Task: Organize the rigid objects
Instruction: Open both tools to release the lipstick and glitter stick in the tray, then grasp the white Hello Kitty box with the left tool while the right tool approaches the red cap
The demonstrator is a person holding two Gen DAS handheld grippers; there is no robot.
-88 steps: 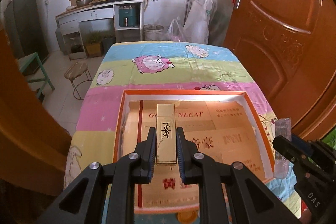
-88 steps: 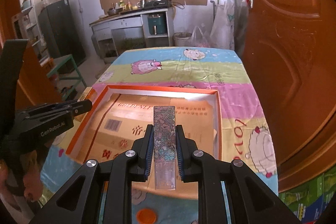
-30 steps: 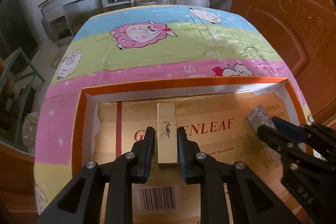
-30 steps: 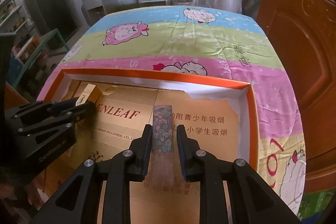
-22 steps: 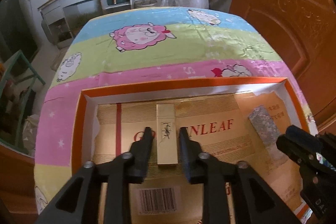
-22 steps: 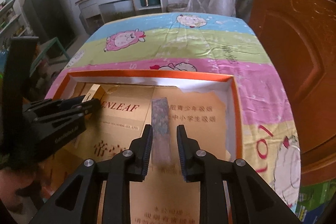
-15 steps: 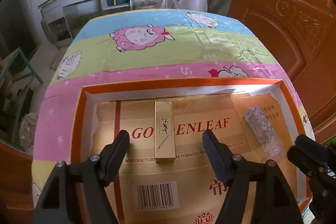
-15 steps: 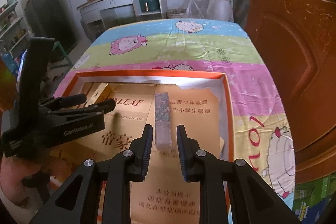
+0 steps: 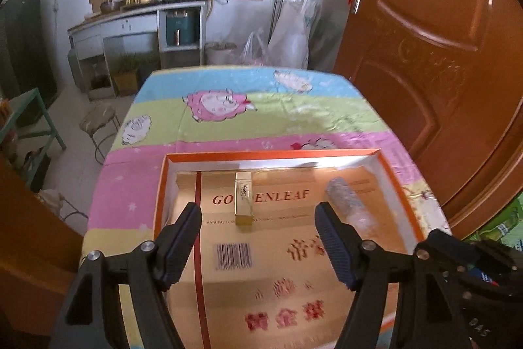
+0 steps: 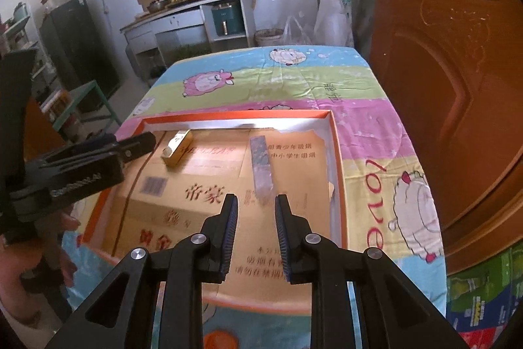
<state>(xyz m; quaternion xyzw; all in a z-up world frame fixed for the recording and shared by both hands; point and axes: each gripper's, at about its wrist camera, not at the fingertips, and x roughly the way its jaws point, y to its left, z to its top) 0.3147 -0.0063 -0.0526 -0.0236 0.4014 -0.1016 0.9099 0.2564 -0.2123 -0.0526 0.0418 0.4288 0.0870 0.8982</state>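
- Counting two items lying flat in one orange tray: one gold box, one floral case, well apart.
- Left hand-held gripper spread wide, empty.
- Right hand-held gripper parted, empty.

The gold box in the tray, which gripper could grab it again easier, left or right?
Probably the left gripper. Its fingers are spread wide, and the gold box lies just ahead, lined up between them. The right gripper faces the flowery box instead; the gold box sits well off to its left.
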